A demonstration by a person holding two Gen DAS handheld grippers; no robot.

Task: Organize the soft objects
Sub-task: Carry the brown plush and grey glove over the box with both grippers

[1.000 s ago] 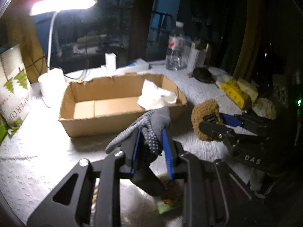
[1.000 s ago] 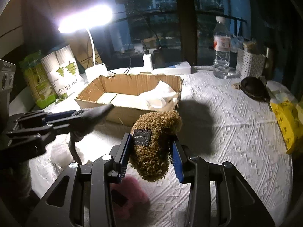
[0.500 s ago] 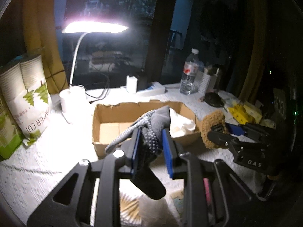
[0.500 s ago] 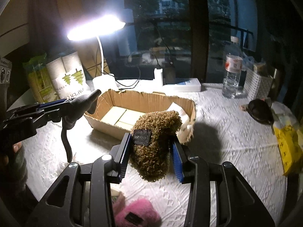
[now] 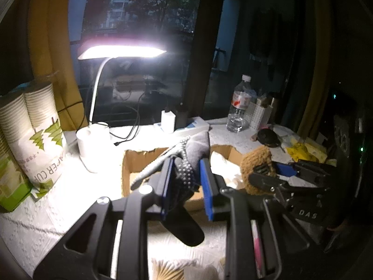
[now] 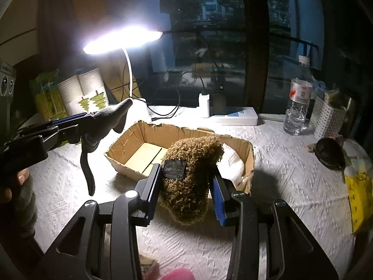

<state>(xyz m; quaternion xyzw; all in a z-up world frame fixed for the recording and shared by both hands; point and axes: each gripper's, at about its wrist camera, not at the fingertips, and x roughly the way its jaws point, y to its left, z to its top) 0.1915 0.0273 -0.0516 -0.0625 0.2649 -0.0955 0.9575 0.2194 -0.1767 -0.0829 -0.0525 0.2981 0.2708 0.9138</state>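
On the lamp-lit white textured tablecloth [image 6: 279, 163], a grey dotted knit glove [image 5: 186, 163] is being pinched between the left gripper [image 5: 186, 186] fingers, a brown curly fleece item [image 6: 188, 175] between the right gripper [image 6: 186, 193] fingers; both are being carried just short of the open cardboard box [image 6: 250, 154] and should be released only once over it.

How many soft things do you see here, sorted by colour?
Grey: 1, the glove in the left gripper.
Brown: 1, the fuzzy piece in the right gripper.
White: 1, the cloth in the cardboard box.
Pink: 1, the fuzzy piece at the bottom edge.
Total: 4
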